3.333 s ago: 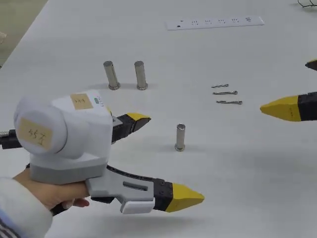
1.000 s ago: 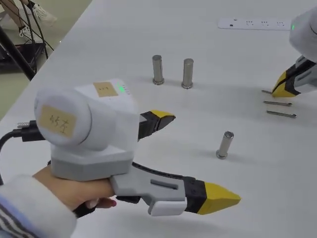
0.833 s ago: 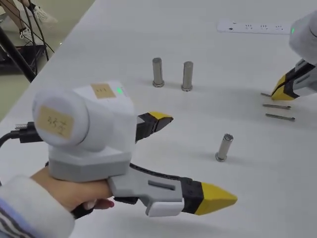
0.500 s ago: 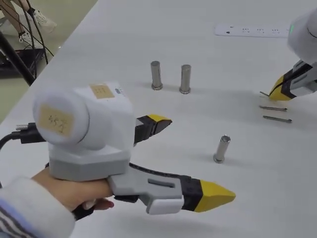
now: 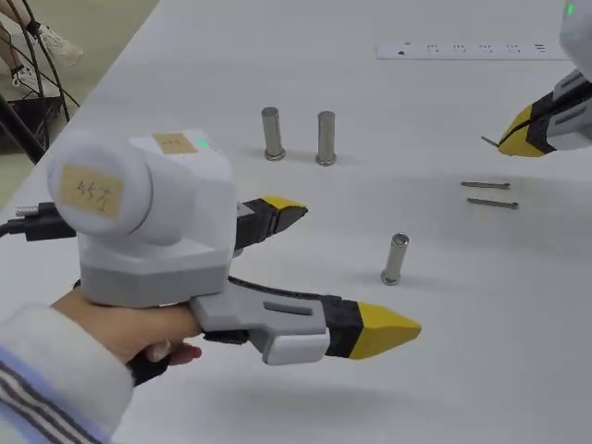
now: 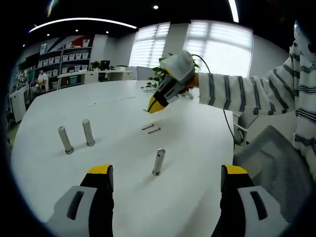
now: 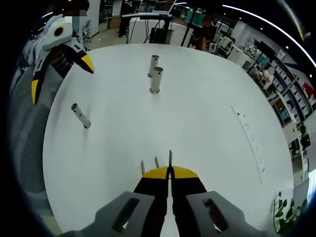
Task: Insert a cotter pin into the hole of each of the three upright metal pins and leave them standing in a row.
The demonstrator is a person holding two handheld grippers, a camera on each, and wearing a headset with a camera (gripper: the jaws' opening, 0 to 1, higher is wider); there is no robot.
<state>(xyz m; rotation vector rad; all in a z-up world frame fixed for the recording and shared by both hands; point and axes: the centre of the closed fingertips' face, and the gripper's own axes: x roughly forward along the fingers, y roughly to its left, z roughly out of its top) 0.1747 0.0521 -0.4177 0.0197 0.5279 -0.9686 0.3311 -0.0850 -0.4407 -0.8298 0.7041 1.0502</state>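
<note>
Above the white table [image 5: 277,55], left claw [image 5: 359,266] wide, its sticker [image 5: 90,194] unreadable; right claw [image 7: 170,170] pinches a cotter pin [image 7: 170,158].

Three grey metal pins stand on end on the white table [image 5: 277,388]. The left pin [image 5: 271,134] and the middle pin [image 5: 326,139] stand side by side, close together. The third pin [image 5: 396,258] stands alone, well apart from them, nearer the person and further right. Beyond it, two thin cotter pins lie flat and roughly parallel, just beside each other: the far cotter pin [image 5: 486,185] and the near cotter pin [image 5: 493,203]. The held cotter pin [image 7: 170,159] is pinched in the right tool [image 7: 170,172], clear of the table, with its thin end poking past the yellow tips.
</note>
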